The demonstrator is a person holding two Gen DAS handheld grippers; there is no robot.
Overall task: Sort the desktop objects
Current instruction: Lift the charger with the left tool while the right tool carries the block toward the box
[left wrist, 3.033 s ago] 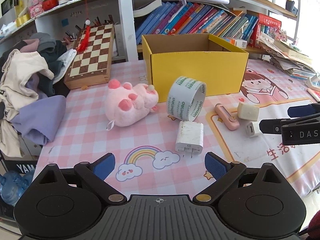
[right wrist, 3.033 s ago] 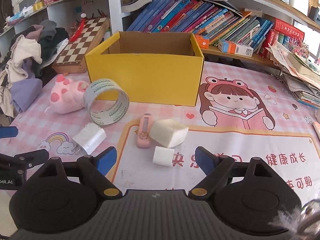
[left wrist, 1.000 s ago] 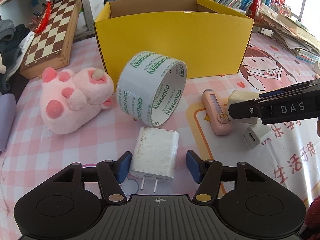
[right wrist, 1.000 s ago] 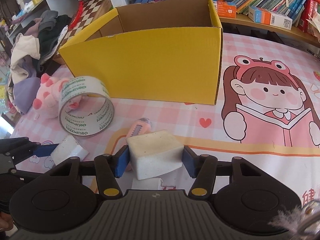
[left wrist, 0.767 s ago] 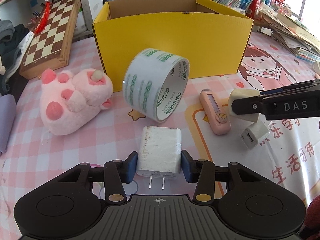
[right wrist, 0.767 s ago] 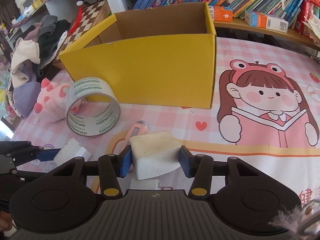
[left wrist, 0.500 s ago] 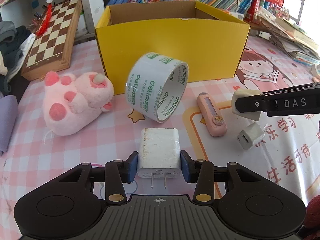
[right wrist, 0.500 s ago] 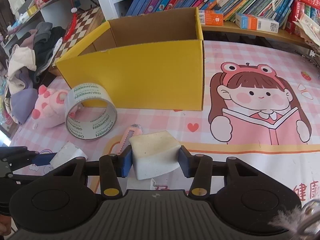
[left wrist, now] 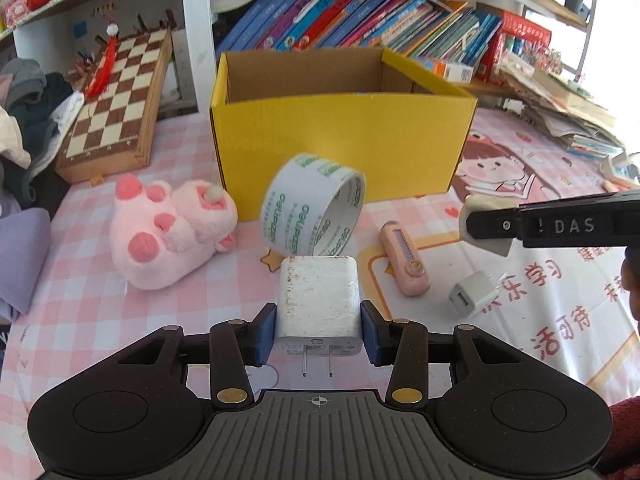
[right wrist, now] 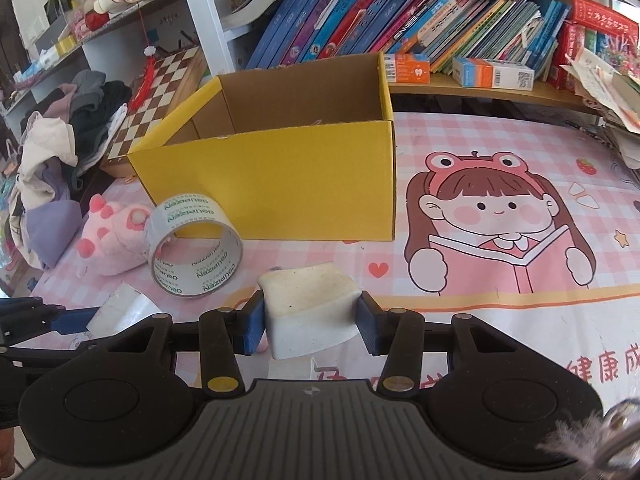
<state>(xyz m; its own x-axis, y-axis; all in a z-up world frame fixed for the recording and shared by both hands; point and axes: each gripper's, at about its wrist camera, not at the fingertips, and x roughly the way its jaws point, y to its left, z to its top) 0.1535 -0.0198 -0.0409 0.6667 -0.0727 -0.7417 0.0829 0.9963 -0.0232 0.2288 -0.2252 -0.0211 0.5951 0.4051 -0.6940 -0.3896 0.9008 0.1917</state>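
Desktop clutter lies spread over the pink checked bench in front of an open yellow box. One white charger sits clamped between the jaws of the left gripper, its two prongs pointing back toward the camera. Over on the right gripper, the jaws squeeze a white foam block, lifted above the mat. A roll of tape stands on edge against the box front, with a pink plush toy just beside it, a pink utility knife and a small white plug nearby.
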